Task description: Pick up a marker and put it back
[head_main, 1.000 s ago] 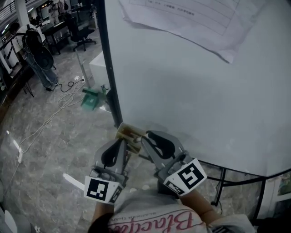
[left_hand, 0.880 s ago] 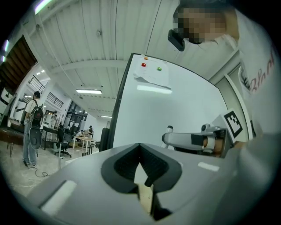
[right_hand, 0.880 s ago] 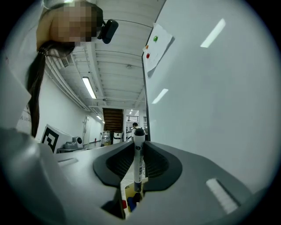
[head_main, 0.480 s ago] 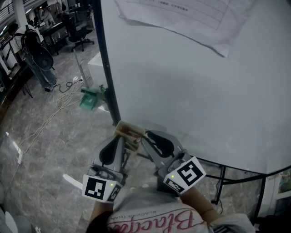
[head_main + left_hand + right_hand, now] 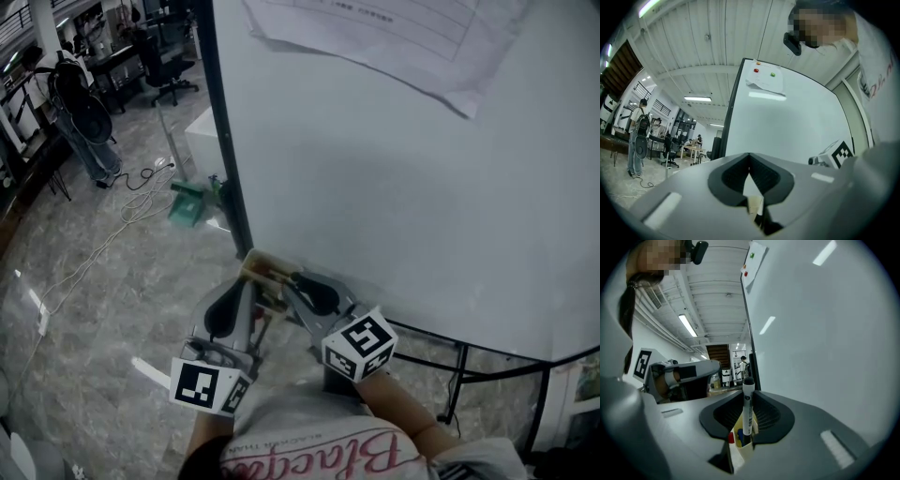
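The right tongs (image 5: 749, 398) are clenched on the marker (image 5: 747, 418), a white-bodied pen with a black cap, one pad on each side of its barrel. The marker stands upright, cap uppermost, and the cap rises above the jaw tips. Its lower end sits inside the beige holder (image 5: 740, 453), next to a red marker (image 5: 731, 438) and a blue marker (image 5: 739, 434) that stand in the same holder (only their tops show).

In the head view the holder sits at the lower left corner of the whiteboard (image 5: 403, 178), against the board's dark frame. Both tools point at it from below, the right one from the right and the left tongs (image 5: 246, 289) from the left. The left tongs are clenched too, their tips together with nothing between them. In the left gripper view a piece of the beige holder shows through the gap lower down between the jaws. Whether the tips touch the holder I cannot tell.

A sheet of paper (image 5: 384, 37) hangs near the top of the whiteboard, its lower corner curling away from the surface. In the left gripper view small red and green magnets (image 5: 764, 72) sit along its upper edge. Beyond the board's left edge lies a grey marbled floor (image 5: 103, 309), with a pale cable (image 5: 94, 253) trailing across it and a green object (image 5: 187, 202) near the foot of the board
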A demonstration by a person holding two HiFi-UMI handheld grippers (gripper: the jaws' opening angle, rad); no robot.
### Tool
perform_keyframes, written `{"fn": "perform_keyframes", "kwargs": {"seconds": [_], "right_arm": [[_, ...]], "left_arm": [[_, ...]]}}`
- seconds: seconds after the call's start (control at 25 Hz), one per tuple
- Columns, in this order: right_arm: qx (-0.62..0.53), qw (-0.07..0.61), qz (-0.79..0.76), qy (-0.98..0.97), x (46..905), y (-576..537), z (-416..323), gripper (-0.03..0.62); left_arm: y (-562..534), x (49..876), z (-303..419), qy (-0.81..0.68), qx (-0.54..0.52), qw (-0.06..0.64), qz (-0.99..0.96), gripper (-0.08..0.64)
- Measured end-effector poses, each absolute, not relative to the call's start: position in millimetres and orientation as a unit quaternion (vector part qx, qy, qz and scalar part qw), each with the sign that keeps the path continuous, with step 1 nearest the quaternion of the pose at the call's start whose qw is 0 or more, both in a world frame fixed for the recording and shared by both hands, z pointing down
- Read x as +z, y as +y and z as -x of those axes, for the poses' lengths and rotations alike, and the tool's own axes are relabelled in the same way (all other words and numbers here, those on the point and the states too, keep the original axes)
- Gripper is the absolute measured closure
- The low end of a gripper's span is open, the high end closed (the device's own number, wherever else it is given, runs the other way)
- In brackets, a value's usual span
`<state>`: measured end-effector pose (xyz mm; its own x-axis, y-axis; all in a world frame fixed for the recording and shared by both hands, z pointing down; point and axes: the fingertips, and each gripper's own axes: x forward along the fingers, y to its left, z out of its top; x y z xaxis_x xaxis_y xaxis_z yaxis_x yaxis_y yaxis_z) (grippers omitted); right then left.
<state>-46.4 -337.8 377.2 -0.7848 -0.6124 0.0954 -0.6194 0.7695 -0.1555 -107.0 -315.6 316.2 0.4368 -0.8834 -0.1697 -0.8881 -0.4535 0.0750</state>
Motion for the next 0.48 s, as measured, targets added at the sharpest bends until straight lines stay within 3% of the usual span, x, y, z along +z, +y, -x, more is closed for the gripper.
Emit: {"fn": "perform_keyframes", "kwargs": {"seconds": [0.48], "right_arm": [[0.166, 0.052, -0.341, -0.924, 427.6, -348.0, 57.0, 0.523]], "left_arm": [[-314.9, 328.8, 111.7, 0.522, 0.081, -0.005, 0.849, 0.560]]}}
